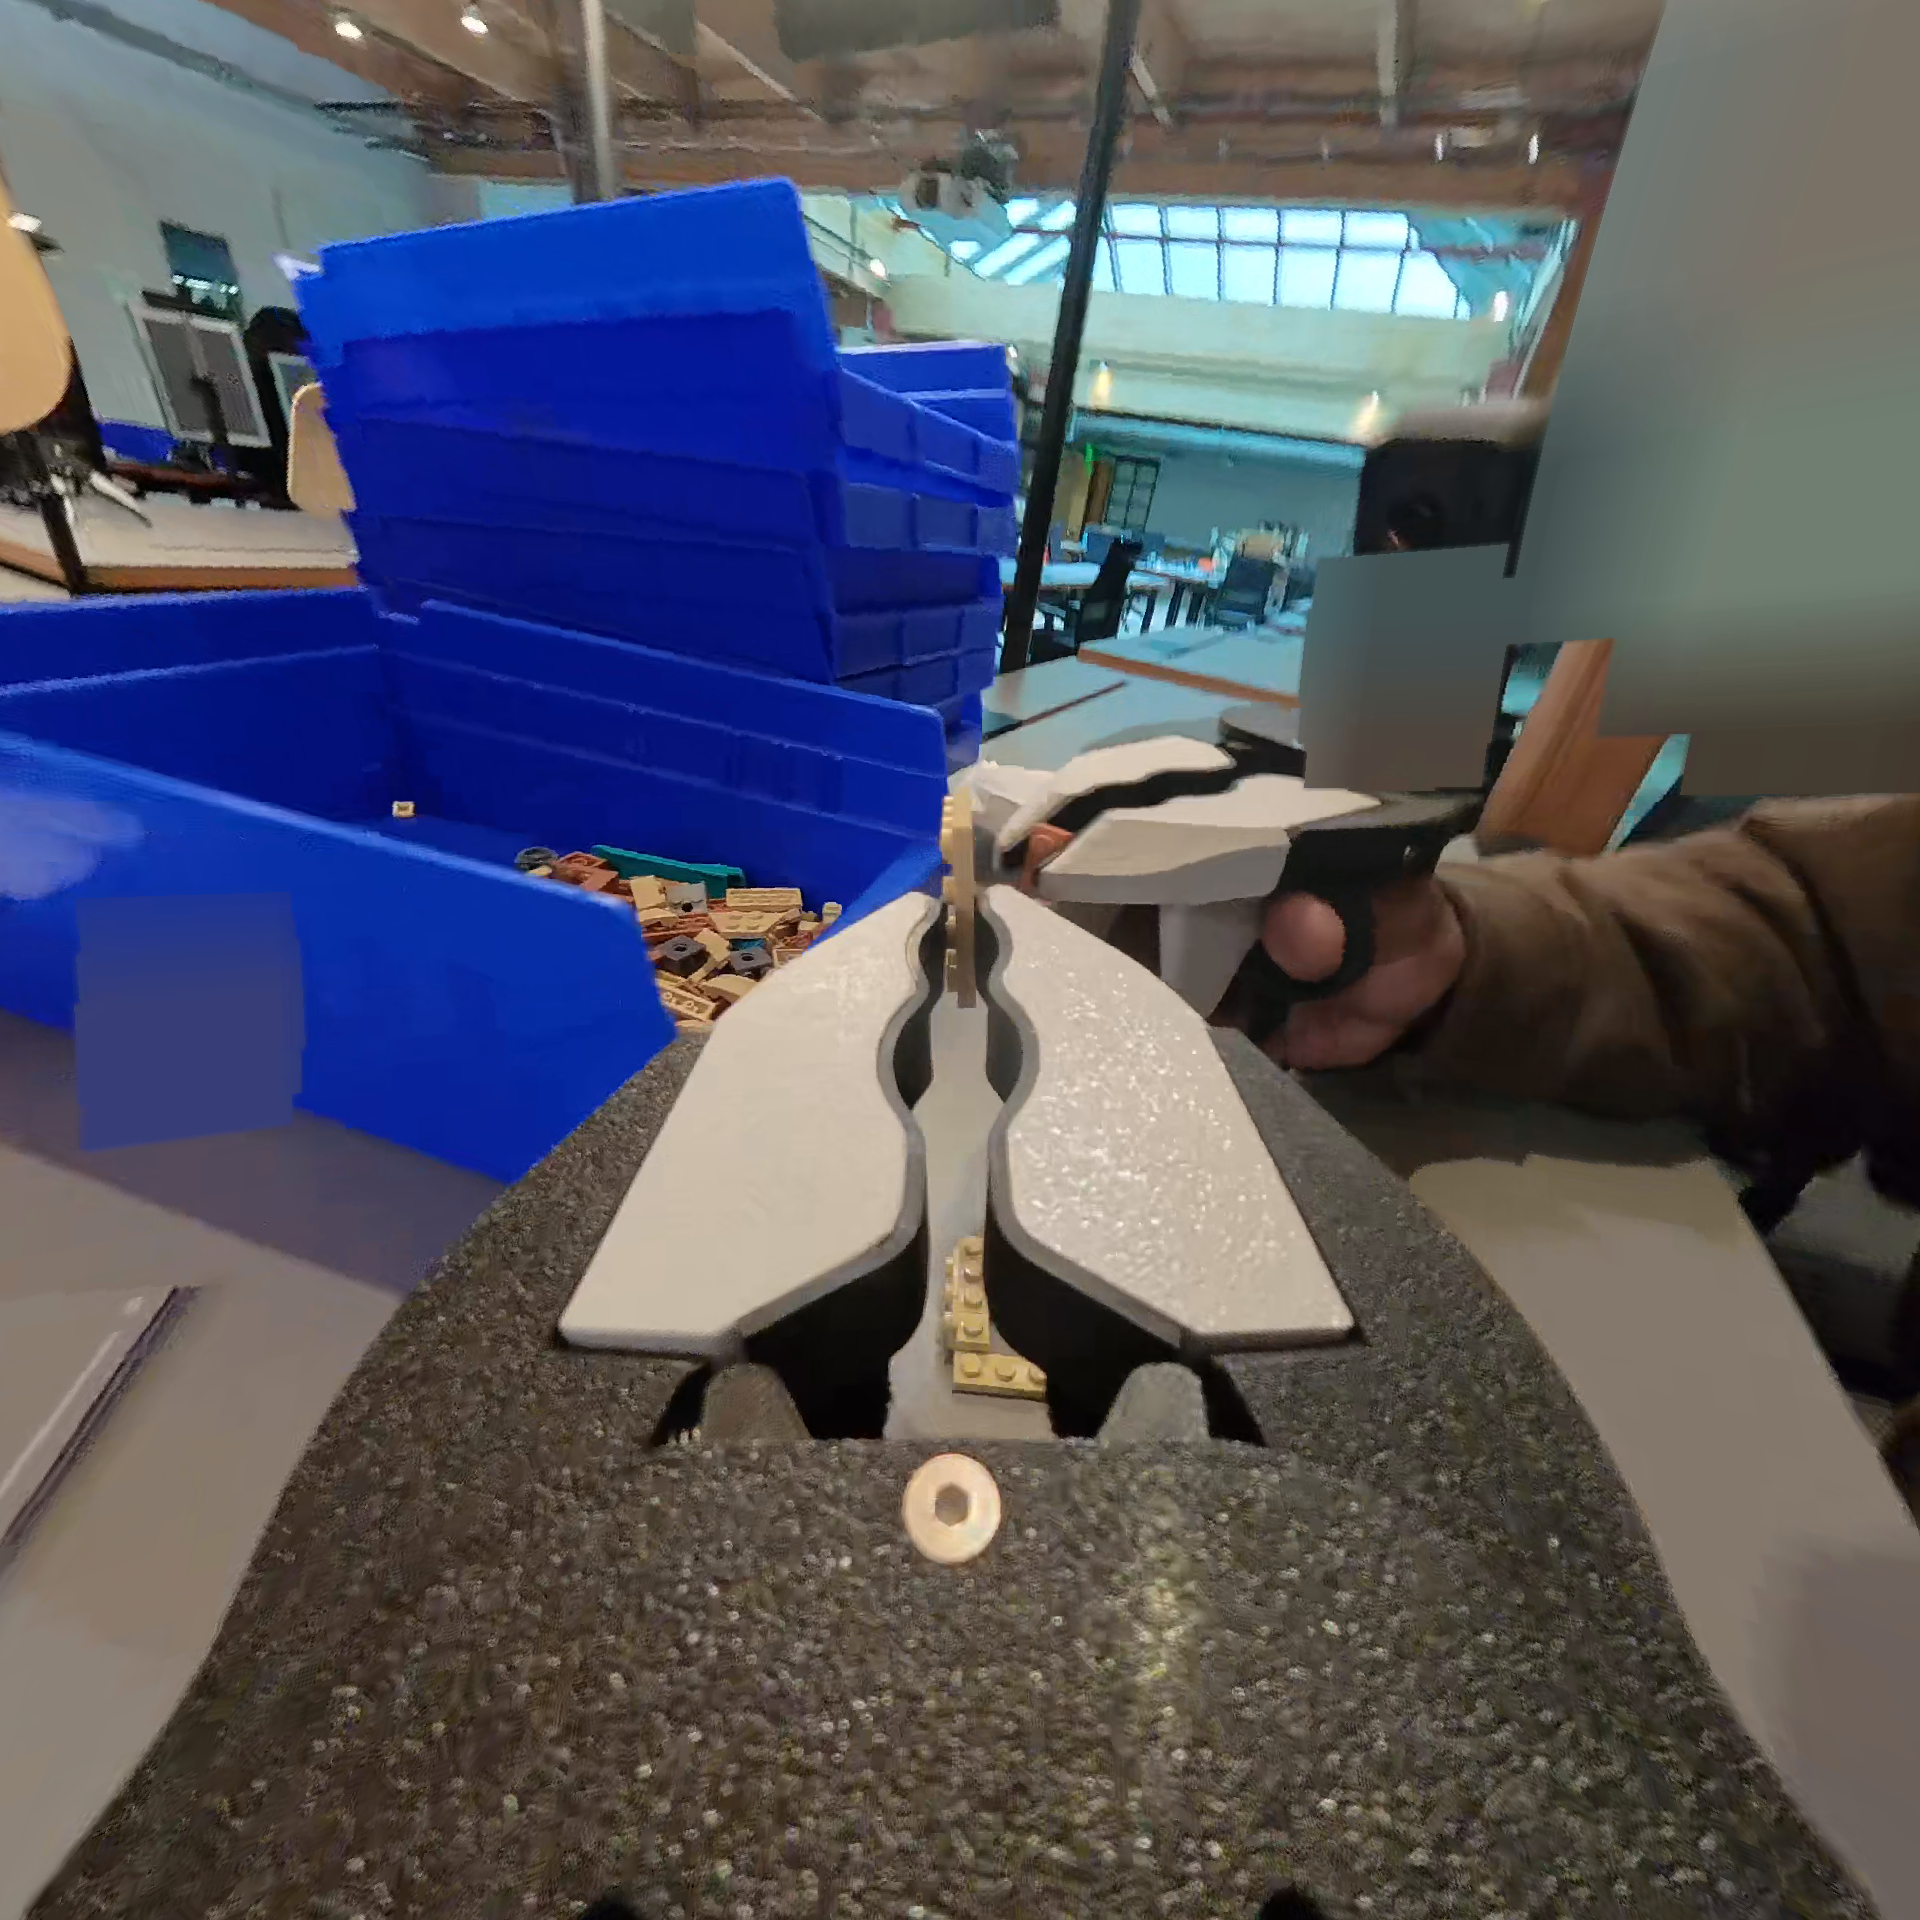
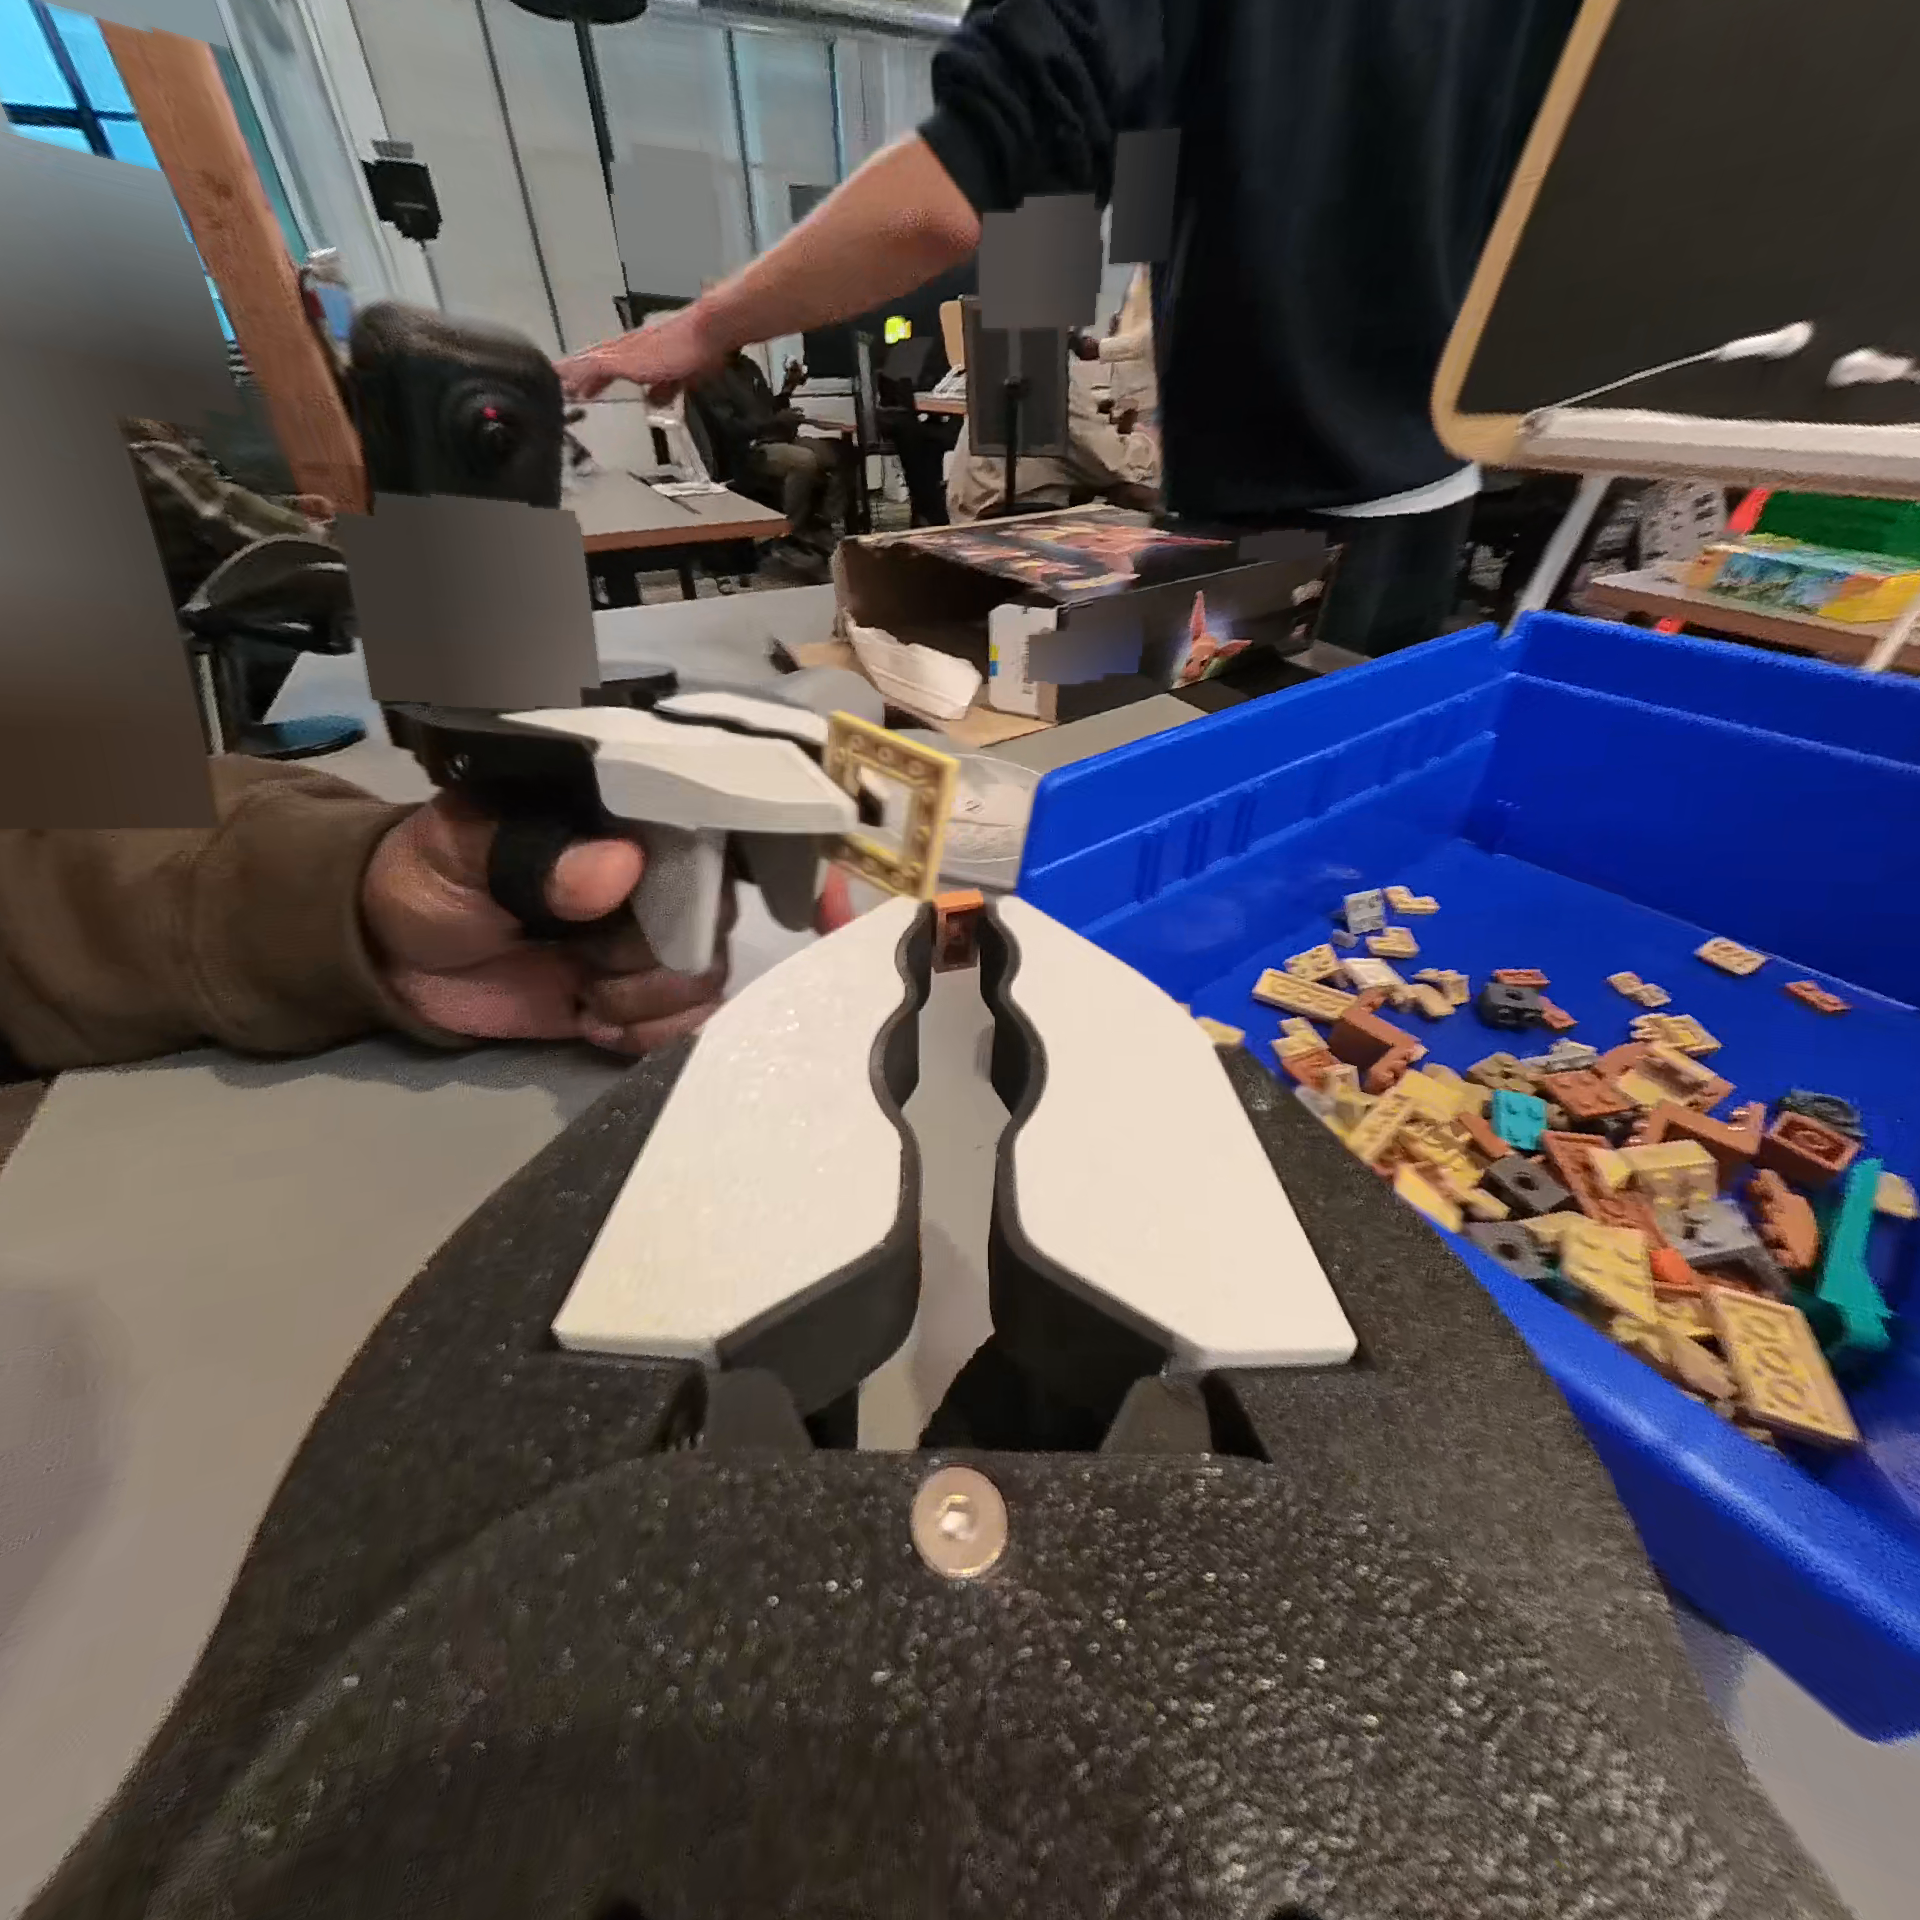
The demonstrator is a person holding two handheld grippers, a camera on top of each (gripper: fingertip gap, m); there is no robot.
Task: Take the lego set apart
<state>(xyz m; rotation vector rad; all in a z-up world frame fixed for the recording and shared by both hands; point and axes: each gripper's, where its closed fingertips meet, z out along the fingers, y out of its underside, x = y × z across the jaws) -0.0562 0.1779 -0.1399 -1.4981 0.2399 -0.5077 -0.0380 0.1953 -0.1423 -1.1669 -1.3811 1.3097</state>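
The left gripper [image 1: 961,914] has its two grey fingers [image 1: 831,1039] drawn almost together, and between the tips they clamp a thin tan square frame plate [image 1: 958,883], held edge-on and upright so that most of it stands out past the fingertips; from the right wrist view the same plate [image 2: 891,805] shows its open middle and studded border, tilted a little, with the left gripper [image 2: 847,800] holding it by one side. The right gripper [image 2: 956,925] stands nearly as narrow, its pads pressed on either side of a small orange-brown brick [image 2: 956,932] that sits right at the fingertips; in the left wrist view that brick [image 1: 1049,850] is only a blurred reddish spot between the right gripper's [image 1: 1013,847] tips. The two grippers meet at roughly a right angle, the brick just below and beside the lower edge of the frame plate; whether brick and plate touch cannot be told. A hand [image 1: 1340,966] in a brown sleeve [image 1: 1662,935] grips the right tool's handle, and another hand [image 2: 488,935] grips the left one. Both tools hover above a grey table [image 2: 260,1195], just beside a blue bin [image 2: 1299,790] that holds a loose heap of tan, brown, grey and teal building pieces [image 2: 1558,1143]. Behind it in the left view stands a stack of empty blue bins [image 1: 623,447]. A few small tan plates [image 1: 982,1340] lie on the table beneath the left gripper's fingers
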